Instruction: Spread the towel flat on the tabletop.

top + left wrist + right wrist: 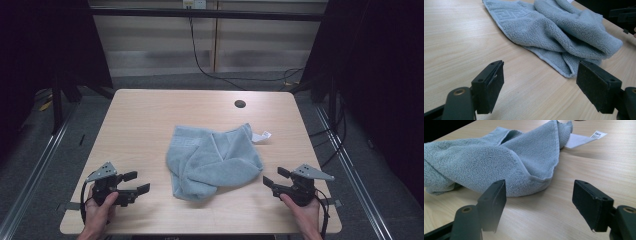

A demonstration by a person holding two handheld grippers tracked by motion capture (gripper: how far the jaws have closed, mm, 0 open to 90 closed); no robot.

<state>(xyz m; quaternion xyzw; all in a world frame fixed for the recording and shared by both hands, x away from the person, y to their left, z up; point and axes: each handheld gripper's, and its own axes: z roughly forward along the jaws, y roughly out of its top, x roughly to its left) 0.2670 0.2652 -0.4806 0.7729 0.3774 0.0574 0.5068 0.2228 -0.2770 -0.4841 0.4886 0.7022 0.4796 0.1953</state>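
A: How did the left gripper (134,183) stand?

B: Jaws wide apart, nothing between them, near the table's (145,125) near left corner. The right gripper (274,177) mirrored it at the near right, jaws also spread and empty.

A: And the towel (212,159)?

B: The crumpled grey towel lay between them, mid-table, its white label (261,136) at the far right.

Dim, dark-edged overview; bright, sharp close-ups.
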